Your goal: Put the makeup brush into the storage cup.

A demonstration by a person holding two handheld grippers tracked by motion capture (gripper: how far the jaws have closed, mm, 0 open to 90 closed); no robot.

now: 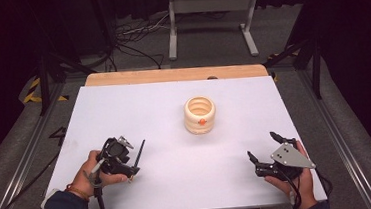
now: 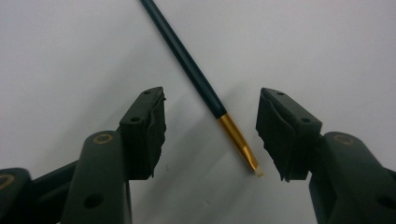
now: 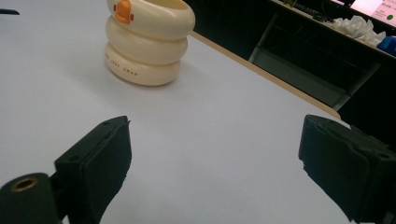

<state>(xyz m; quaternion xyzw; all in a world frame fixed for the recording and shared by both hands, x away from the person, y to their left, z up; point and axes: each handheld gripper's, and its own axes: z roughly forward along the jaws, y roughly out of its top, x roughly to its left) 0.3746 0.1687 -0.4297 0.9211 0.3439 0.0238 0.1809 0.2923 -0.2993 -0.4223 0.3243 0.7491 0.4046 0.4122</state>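
A thin paintbrush [image 2: 201,79] with a dark handle, a gold ferrule and a pale tip lies flat on the white table [image 1: 190,184]. My left gripper [image 2: 212,100] hovers over its ferrule end with one jaw on either side, and neither pad touches it. From above, the brush [image 1: 140,150] sticks out past the left gripper [image 1: 131,169] at the table's front left. A cream ringed cup [image 1: 200,114] with an orange duck mark stands upright mid-table. My right gripper [image 1: 263,145] rests open at the front right, with nothing between its jaws [image 3: 212,140]. The cup [image 3: 147,42] stands well beyond it.
A wooden strip [image 1: 171,75] borders the table's far edge. Beyond it a grey metal stand [image 1: 211,12] and loose cables [image 1: 133,43] sit on the floor. Dark tripod legs [image 1: 46,80] flank the table on the left and right.
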